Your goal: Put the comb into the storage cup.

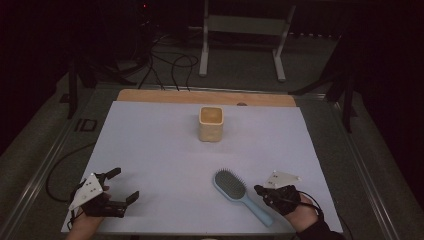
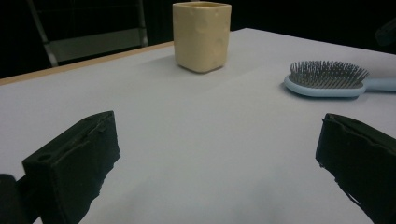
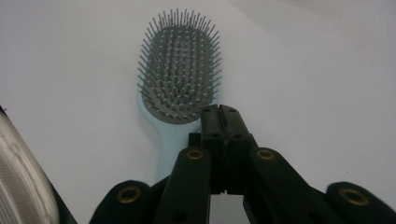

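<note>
A light-blue hairbrush [image 1: 231, 185] with grey bristles lies bristles-up on the white table sheet [image 1: 150, 140], its handle pointing to the near right. My right gripper [image 1: 258, 189] is shut, jaws pressed together with nothing between them, its tip just over the handle's neck. In the right gripper view the shut jaws [image 3: 225, 116] stand in front of the hairbrush [image 3: 180, 70]. A cream square cup [image 1: 210, 123] stands upright at the far middle. My left gripper [image 1: 126, 183] rests open at the near left. The left gripper view has its wide-apart jaws [image 2: 219, 137] facing the cup [image 2: 202, 36] and the hairbrush [image 2: 327, 79].
A wooden strip [image 1: 165, 96] borders the sheet's far edge. Beyond the table stand a metal frame [image 1: 242, 30] and several cables [image 1: 170, 65] on the floor. A cable [image 1: 57, 167] loops off the table's left side. Dark floor surrounds the table.
</note>
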Action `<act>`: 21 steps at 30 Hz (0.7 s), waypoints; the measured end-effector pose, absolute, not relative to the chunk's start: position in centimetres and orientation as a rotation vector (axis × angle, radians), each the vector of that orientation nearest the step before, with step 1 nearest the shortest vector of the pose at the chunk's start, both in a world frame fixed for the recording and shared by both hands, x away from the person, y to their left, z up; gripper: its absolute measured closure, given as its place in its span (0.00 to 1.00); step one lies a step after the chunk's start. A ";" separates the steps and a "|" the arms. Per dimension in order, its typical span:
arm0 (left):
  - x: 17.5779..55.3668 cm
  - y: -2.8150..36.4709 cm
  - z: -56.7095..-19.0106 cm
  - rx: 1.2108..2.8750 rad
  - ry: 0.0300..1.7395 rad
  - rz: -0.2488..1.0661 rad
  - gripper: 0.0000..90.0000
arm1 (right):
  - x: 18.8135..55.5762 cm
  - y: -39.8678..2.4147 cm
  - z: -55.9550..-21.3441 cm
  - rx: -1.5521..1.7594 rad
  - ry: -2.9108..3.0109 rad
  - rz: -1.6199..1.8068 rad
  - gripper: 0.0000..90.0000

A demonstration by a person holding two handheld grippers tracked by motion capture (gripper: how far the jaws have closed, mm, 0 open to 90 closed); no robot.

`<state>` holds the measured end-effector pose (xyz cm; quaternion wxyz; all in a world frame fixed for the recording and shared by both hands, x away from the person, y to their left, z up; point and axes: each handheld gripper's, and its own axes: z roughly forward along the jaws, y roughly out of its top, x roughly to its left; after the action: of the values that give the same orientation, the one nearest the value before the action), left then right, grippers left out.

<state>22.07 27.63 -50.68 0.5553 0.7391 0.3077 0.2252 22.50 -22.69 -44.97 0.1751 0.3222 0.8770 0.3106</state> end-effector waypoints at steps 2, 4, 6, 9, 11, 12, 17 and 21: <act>22.1 27.6 -50.7 1.746 0.729 0.529 0.00 | 22.4 -22.5 -45.0 0.923 2.484 0.874 1.00; 22.1 27.6 -50.7 1.745 0.731 0.529 0.00 | 22.2 -22.2 -45.1 0.932 2.490 0.870 1.00; 22.1 27.6 -50.7 1.744 0.731 0.528 0.00 | 22.1 -21.9 -45.3 0.945 2.503 0.856 0.98; 22.1 27.7 -50.7 1.745 0.731 0.530 0.00 | 22.1 -21.7 -45.7 0.969 2.517 0.840 0.88; 22.1 27.7 -50.7 1.745 0.730 0.531 0.00 | 22.1 -21.6 -45.8 0.976 2.523 0.842 0.80; 22.1 27.7 -50.7 1.744 0.730 0.529 0.00 | 22.1 -21.5 -46.0 0.993 2.532 0.840 0.74; 22.1 27.7 -50.7 1.745 0.730 0.526 0.00 | 22.1 -20.7 -46.8 1.040 2.595 0.819 0.39; 22.1 27.7 -50.7 1.744 0.731 0.526 0.00 | 22.4 -20.4 -47.2 1.085 2.606 0.783 0.26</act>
<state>22.07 27.68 -50.68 0.5558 0.7388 0.3095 0.2226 22.36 -20.42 -47.23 0.1057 0.3683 0.8846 0.2658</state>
